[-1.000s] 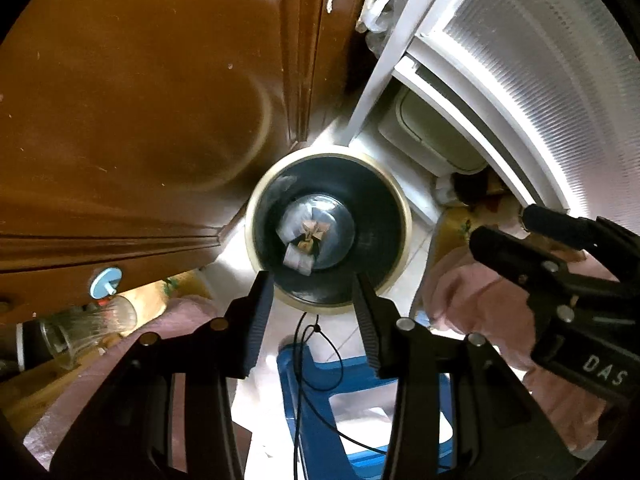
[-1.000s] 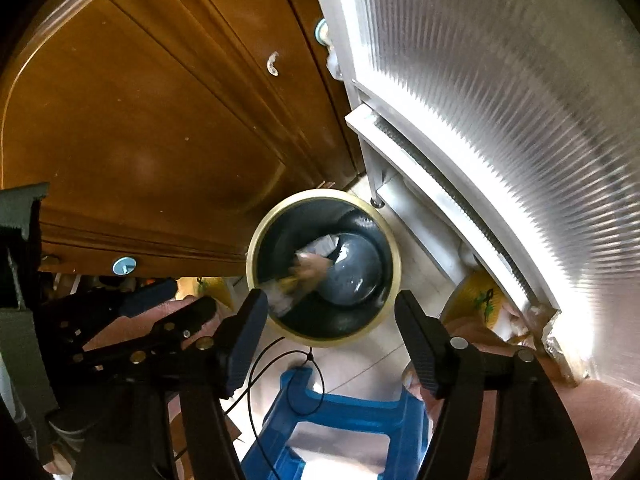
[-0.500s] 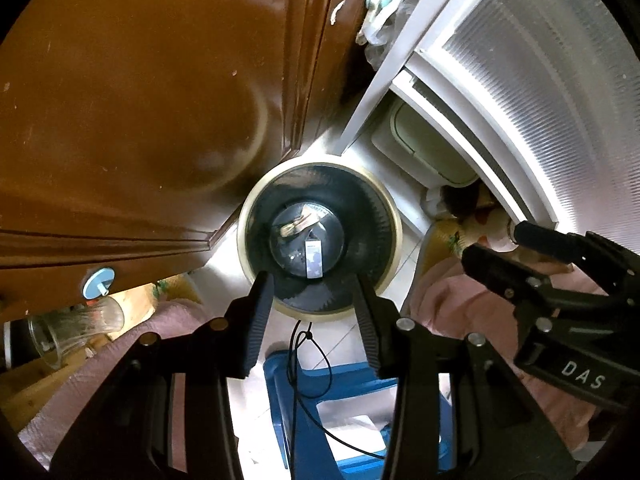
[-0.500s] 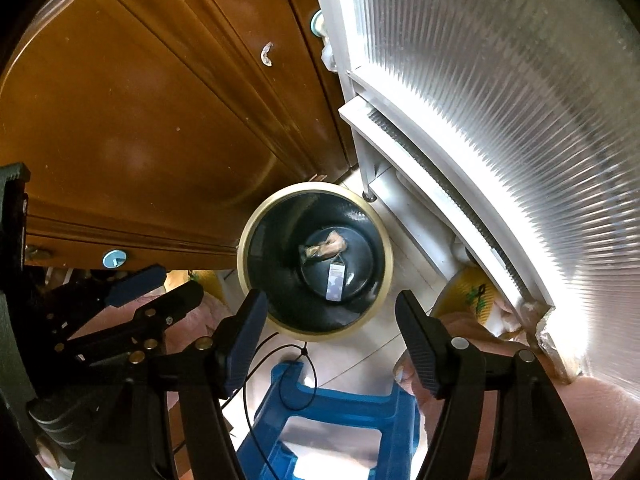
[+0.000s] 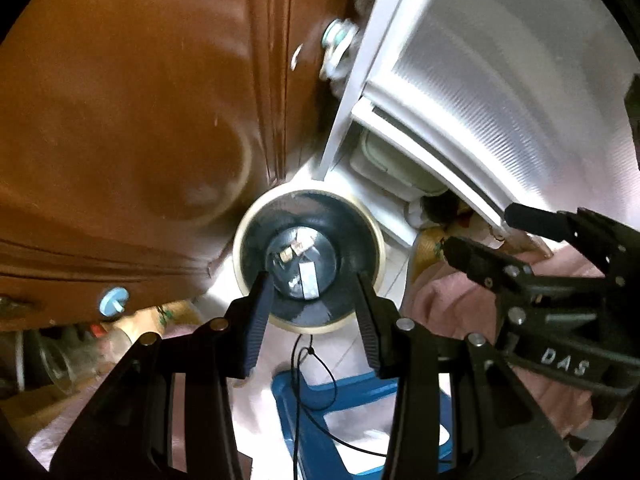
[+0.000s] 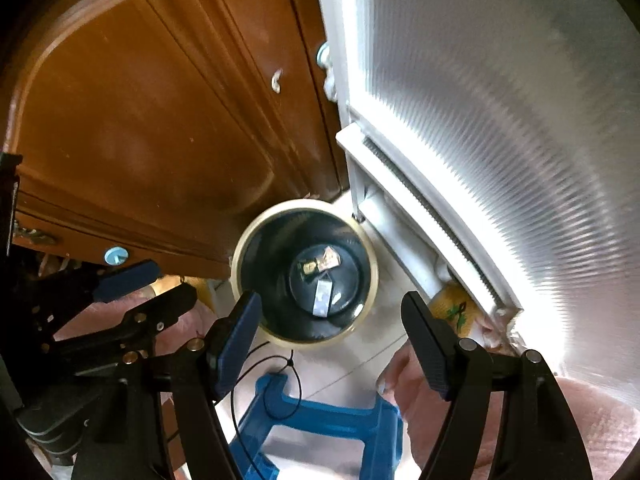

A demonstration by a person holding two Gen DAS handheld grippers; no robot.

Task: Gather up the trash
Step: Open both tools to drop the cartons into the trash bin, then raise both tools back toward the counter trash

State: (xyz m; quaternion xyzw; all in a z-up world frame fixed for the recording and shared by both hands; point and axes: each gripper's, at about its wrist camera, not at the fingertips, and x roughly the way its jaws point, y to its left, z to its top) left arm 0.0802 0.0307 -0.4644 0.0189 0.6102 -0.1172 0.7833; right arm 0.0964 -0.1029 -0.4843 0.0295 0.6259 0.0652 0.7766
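Note:
A round dark trash bin with a cream rim [image 5: 240, 248] stands on the floor straight below both grippers. At its bottom lie a white strip [image 5: 308, 282] and a crumpled brownish wrapper [image 5: 294, 250]. My left gripper [image 5: 312, 280] hangs above the bin, pointing down, open with nothing between its fingers. In the right wrist view the bin [image 6: 240, 256] holds the same white strip [image 6: 322, 298] and wrapper [image 6: 320, 264]. My right gripper [image 6: 331, 298] is above it, its jaws opening wider and empty. Each gripper also shows in the other's view: the right gripper [image 5: 480, 228] and the left gripper [image 6: 172, 280].
A brown wooden cabinet door [image 5: 140, 120] rises behind the bin. A white frame with ribbed glass [image 6: 500, 120] stands on the right. A blue plastic stool [image 6: 320, 412] with a black cable [image 6: 280, 384] sits just in front of the bin. A yellow bag [image 6: 456, 308] lies by the frame.
The trash pieces, blurred in mid-fall inside the bin a second ago, now lie still at its bottom. Both grippers have risen, so the bin looks smaller. The right jaws have spread wider.

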